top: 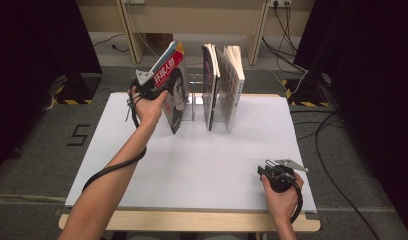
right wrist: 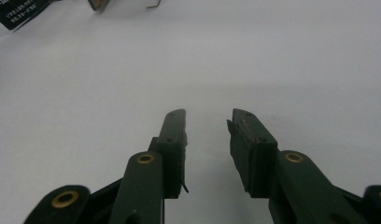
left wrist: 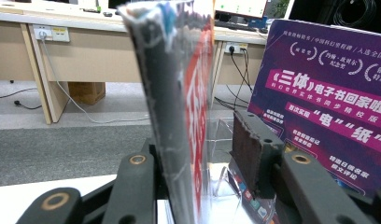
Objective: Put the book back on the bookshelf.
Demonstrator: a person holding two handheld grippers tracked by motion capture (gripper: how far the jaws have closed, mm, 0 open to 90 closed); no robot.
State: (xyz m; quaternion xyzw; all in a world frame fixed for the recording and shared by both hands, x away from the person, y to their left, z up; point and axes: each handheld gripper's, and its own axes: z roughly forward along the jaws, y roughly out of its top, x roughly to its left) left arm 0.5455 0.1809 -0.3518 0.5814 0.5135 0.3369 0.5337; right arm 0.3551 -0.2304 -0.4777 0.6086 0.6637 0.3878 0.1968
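Red-covered magazine (top: 173,95) leaning left of acrylic rack (top: 194,102); left gripper (left wrist: 205,154) jaws parting, loosening it, risking toppling; right gripper (right wrist: 206,140) idling half-open, empty.

The magazine (left wrist: 179,116) between my left fingers (left wrist: 254,154) has a glossy paper cover under clear film. My finger pads look rough and matt, with brass-coloured pins. The table (top: 202,165) is smooth matt white with a pale wooden near edge; the book stand (left wrist: 226,135) is clear plastic.
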